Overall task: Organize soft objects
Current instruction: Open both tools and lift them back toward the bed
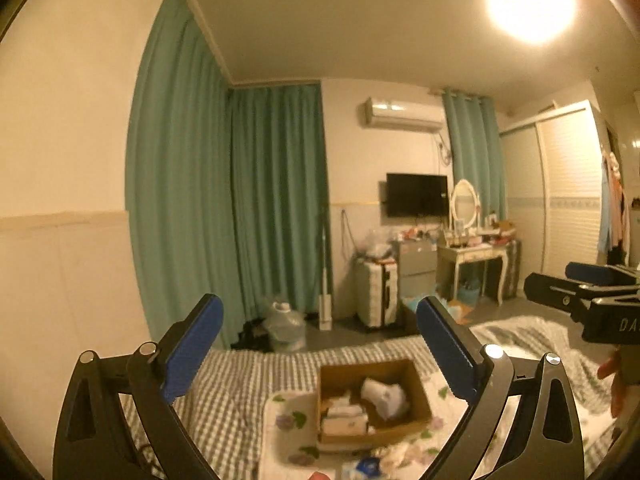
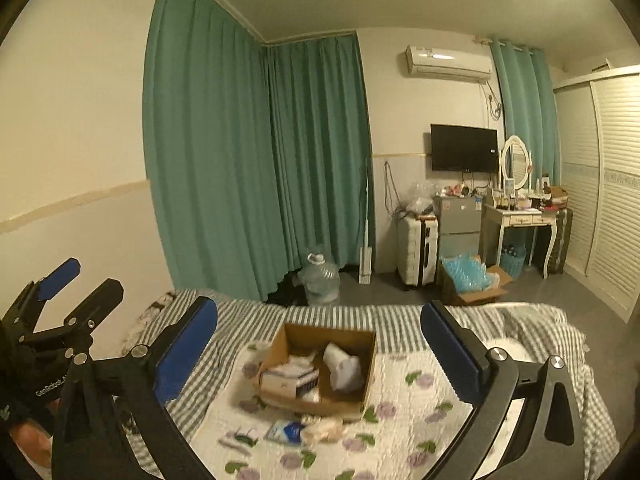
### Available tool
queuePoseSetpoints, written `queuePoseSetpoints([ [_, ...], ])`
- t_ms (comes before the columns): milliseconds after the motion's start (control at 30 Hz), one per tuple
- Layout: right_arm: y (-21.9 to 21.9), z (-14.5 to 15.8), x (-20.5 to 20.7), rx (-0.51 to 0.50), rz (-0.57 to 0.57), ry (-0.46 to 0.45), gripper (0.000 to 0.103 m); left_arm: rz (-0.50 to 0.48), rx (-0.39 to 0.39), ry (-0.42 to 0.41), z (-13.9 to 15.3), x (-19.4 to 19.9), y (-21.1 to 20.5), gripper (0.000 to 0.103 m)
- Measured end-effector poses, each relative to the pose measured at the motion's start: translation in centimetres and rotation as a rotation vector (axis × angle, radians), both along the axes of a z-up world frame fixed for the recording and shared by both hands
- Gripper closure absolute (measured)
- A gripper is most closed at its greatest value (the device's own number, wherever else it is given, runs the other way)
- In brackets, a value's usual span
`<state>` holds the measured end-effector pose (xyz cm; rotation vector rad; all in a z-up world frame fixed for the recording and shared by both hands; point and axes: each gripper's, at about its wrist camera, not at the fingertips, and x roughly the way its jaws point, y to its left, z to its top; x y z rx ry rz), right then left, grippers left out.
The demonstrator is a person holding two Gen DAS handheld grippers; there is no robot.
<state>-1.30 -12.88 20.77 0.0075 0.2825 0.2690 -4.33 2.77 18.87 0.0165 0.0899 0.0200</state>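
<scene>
Both claws hover wide open and empty above the bed (image 2: 400, 320). The cardboard box (image 2: 320, 368) lies ahead between the right gripper's (image 2: 320, 352) fingers; loose soft items (image 2: 304, 430) sit just nearer. The left gripper (image 1: 320, 356) seems no closer.

Colours and patterns, bedroom scene

Brown cardboard box (image 2: 320, 364) on white purple-flowered quilt (image 2: 420, 412); grey-white checked bedsheet (image 1: 224, 392); teal pleated curtains (image 2: 248, 160).
</scene>
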Motion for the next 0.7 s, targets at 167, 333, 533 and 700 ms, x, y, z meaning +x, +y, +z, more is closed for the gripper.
queuePoseSetpoints([
  [167, 1.0, -6.3, -0.9, -0.042, -0.013, 0.027, 0.001, 0.031, -0.039, 0.064, -5.5, -0.3, 0.7, 0.004],
  [333, 1.6, -14.7, 2.5, -0.042, -0.027, 0.142, 0.001, 0.069, -0.088, 0.167, -11.1, 2.0, 1.1, 0.004],
  [533, 1.1, -22.4, 7.5, -0.056, -0.048, 0.258, 0.001, 0.080, -0.113, 0.316, -18.1, 6.3, 1.5, 0.004],
  [700, 1.0, -27.8, 11.2, -0.042, -0.046, 0.379, 0.001, 0.069, -0.119, 0.450, -24.0, 9.0, 1.4, 0.005],
])
